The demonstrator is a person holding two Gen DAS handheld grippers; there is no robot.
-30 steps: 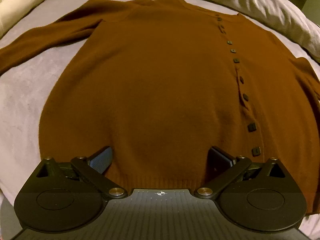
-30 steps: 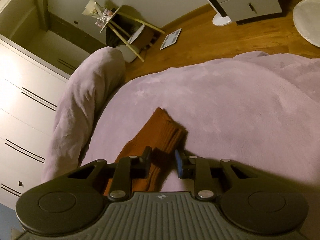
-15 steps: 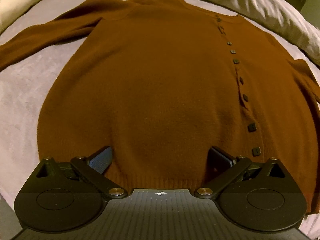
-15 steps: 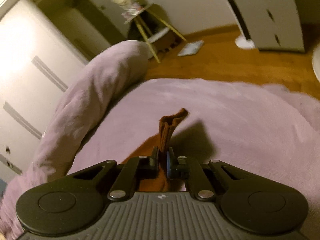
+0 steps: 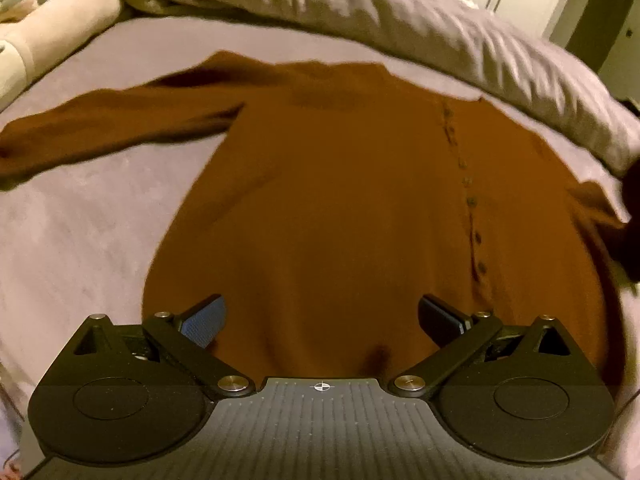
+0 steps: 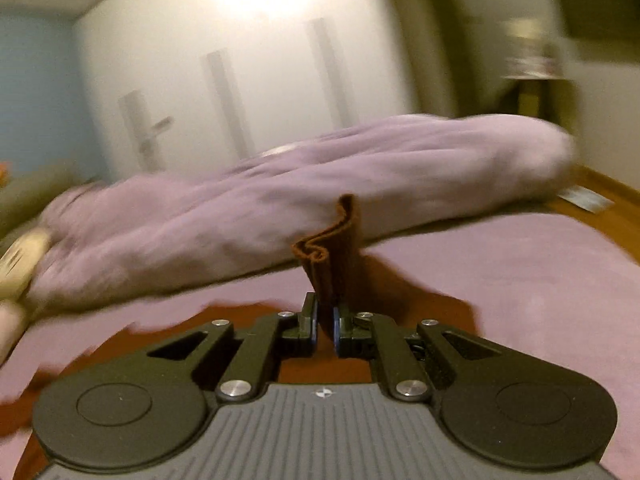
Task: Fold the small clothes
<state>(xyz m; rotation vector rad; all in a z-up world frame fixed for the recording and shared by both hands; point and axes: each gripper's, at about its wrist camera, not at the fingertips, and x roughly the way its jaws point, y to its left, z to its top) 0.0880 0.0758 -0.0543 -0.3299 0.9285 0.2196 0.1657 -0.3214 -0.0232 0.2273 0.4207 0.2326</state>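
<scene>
A rust-brown buttoned cardigan (image 5: 340,208) lies flat on the lilac bed cover (image 5: 72,240), its left sleeve (image 5: 100,128) stretched out to the left. My left gripper (image 5: 320,320) is open and empty above the cardigan's hem. My right gripper (image 6: 325,320) is shut on the cuff of the right sleeve (image 6: 332,248), which stands up between the fingers, lifted above the bed. The cardigan's body shows under the right gripper (image 6: 160,332). A dark blurred shape (image 5: 630,220) at the right edge of the left wrist view sits by the right sleeve.
A rolled lilac duvet (image 5: 400,28) runs along the far side of the bed, also in the right wrist view (image 6: 280,200). A cream plush toy (image 5: 48,32) lies at the far left. White wardrobe doors (image 6: 240,80) and wooden floor (image 6: 608,208) lie beyond the bed.
My right gripper closed on the sleeve cuff, lifted it and swung left toward the cardigan's body. My left gripper has risen or pulled back, staying open.
</scene>
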